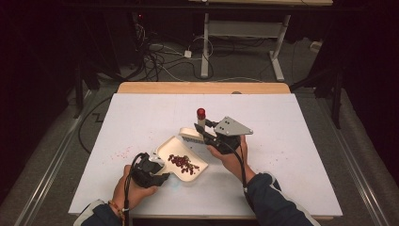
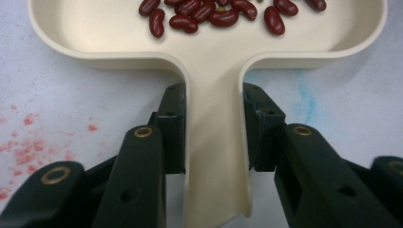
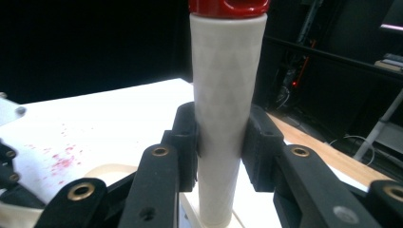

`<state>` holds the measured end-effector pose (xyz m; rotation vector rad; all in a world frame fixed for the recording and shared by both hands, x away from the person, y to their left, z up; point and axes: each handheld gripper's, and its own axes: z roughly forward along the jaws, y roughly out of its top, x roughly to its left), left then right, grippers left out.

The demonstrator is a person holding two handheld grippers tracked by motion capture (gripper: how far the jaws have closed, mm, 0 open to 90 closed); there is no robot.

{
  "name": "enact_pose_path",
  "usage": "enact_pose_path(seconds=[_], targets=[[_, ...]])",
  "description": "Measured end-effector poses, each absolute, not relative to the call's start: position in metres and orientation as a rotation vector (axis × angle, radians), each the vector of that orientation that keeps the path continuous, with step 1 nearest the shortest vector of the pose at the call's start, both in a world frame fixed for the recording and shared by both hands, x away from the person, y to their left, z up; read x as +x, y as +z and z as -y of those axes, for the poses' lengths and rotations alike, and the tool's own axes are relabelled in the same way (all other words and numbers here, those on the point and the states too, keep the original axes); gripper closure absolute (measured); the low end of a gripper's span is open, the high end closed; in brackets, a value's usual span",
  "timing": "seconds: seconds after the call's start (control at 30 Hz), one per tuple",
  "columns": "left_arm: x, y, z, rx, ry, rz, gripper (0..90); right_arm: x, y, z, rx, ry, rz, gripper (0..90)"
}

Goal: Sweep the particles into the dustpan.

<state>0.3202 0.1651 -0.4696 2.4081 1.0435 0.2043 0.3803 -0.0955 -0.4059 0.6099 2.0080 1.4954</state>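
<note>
A: Dark room, cables lying on the floor behind, white table (image 1: 291,141) taking all the light. What's the left gripper (image 2: 211,123) doing?

B: Clamping the handle of the cream dustpan (image 1: 181,157), jaws pressing on both sides. Probably pinning it flat so it isn't sliding while things get swept in.

A: And the beans (image 2: 209,13)?

B: Red kidney beans sitting in the pan, near the middle of the table's front half.

A: Right gripper (image 3: 221,142)?

B: Squeezing the white handle of a brush (image 3: 225,114), red cap on top, handle standing upright. Brush head is resting at the pan's far edge, looks like it's set up for sweeping.

A: Anything unclear?

B: Bristles are mostly hiding behind the gripper from above. Red specks (image 1: 120,153) on the table left of the pan — stains or crumbs, can't tell. Pan's far rim is getting cut off in the left gripper view.
</note>
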Motion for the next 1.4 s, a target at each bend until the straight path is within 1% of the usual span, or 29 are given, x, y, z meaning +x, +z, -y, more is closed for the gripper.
enact_pose_path(seconds=[0.23, 0.37, 0.53, 0.8, 1.0, 1.2, 1.4], targets=[[0.32, -0.469, -0.164, 2.413, 0.207, -1.043, 64.1, 0.365, -0.405, 0.101, 0.64, 1.513, -2.039, 69.8], [0.32, -0.469, -0.164, 2.414, 0.212, -1.042, 64.1, 0.349, -0.402, 0.098, 0.626, 1.543, -2.068, 69.9], [0.319, -0.469, -0.164, 2.417, 0.218, -1.042, 64.1, 0.341, -0.399, 0.094, 0.592, 1.571, -2.082, 70.0], [0.319, -0.469, -0.164, 2.417, 0.22, -1.041, 64.0, 0.341, -0.384, 0.108, 0.623, 1.619, -1.999, 70.0], [0.319, -0.469, -0.164, 2.417, 0.22, -1.042, 64.1, 0.344, -0.373, 0.123, 0.651, 1.591, -1.989, 69.9], [0.319, -0.469, -0.164, 2.413, 0.219, -1.044, 64.0, 0.354, -0.384, 0.121, 0.692, 1.531, -2.075, 69.9], [0.319, -0.47, -0.164, 2.412, 0.222, -1.045, 64.0, 0.348, -0.39, 0.106, 0.646, 1.52, -2.127, 69.9]])
